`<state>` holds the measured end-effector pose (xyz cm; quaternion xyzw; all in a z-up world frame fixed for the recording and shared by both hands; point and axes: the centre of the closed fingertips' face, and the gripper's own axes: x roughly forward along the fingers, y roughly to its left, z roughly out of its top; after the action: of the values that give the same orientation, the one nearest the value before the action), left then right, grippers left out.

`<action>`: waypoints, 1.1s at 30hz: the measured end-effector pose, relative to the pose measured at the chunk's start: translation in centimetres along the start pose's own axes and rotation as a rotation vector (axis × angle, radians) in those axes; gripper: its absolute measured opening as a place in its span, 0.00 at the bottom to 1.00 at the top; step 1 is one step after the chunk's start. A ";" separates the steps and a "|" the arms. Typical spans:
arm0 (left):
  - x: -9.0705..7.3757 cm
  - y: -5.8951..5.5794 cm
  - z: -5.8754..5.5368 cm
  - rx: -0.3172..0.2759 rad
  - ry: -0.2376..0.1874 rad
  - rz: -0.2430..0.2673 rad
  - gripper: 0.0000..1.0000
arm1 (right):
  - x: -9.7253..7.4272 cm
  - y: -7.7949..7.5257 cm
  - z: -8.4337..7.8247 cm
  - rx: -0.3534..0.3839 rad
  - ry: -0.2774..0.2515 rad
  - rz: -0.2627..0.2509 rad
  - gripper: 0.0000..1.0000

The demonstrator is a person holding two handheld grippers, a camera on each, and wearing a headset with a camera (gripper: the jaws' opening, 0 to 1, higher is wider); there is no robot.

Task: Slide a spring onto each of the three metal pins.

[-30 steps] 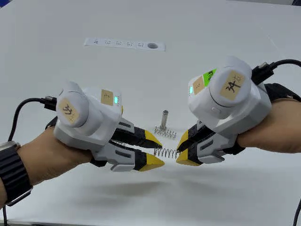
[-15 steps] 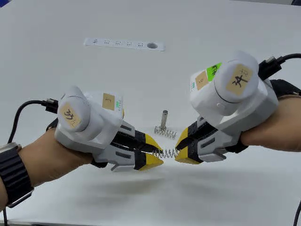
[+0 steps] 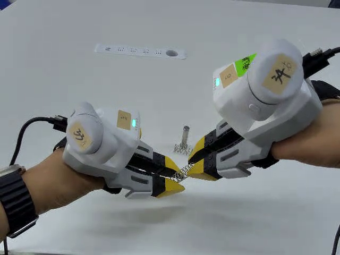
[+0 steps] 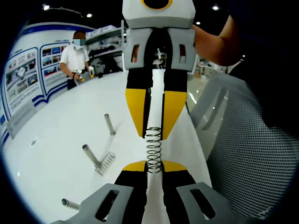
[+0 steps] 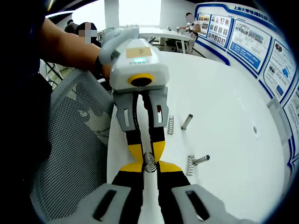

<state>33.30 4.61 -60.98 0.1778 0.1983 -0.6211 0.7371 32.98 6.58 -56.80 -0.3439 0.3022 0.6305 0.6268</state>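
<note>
A small metal spring (image 3: 183, 171) hangs over the white table, held by its two ends. My left gripper (image 3: 171, 178) is shut on its lower end and my right gripper (image 3: 195, 166) on its upper end. In the left gripper view the spring (image 4: 153, 149) runs from my own jaws up to the right gripper's yellow fingers (image 4: 138, 109). An upright pin (image 3: 185, 137) stands behind with a spring (image 3: 182, 150) at its base. Three pins show on the table: one (image 4: 109, 124), one (image 4: 91, 156) with a spring (image 4: 106, 162) by it, one (image 4: 70, 204). A loose spring (image 5: 170, 124) lies near a pin (image 5: 187, 122).
A white power strip (image 3: 141, 51) lies at the far side of the table. A grey mesh chair (image 4: 233, 140) stands off the table's near edge. A person (image 4: 74, 58) works at a bench in the background.
The two grippers have closed in on each other. The right one has risen and moved left, so the spring now looks shorter and slants instead of lying level.
</note>
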 end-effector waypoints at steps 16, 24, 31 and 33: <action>0.0 -0.5 0.4 0.017 -0.014 -0.013 0.11 | 0.7 0.2 -0.5 0.010 0.036 0.021 0.16; 0.0 -0.4 0.8 0.017 -0.028 -0.007 0.11 | 0.9 0.4 -0.5 0.024 0.028 0.029 0.13; 0.0 -0.2 1.0 0.013 -0.036 0.003 0.11 | 0.9 0.3 -0.4 0.026 0.024 0.027 0.12; 0.0 -0.1 1.0 0.010 -0.037 0.002 0.11 | 0.8 0.3 -0.4 0.027 0.025 0.028 0.12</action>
<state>33.24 4.08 -60.13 0.1705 0.1814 -0.6245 0.7403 32.72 6.74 -57.72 -0.3390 0.3236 0.6306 0.6187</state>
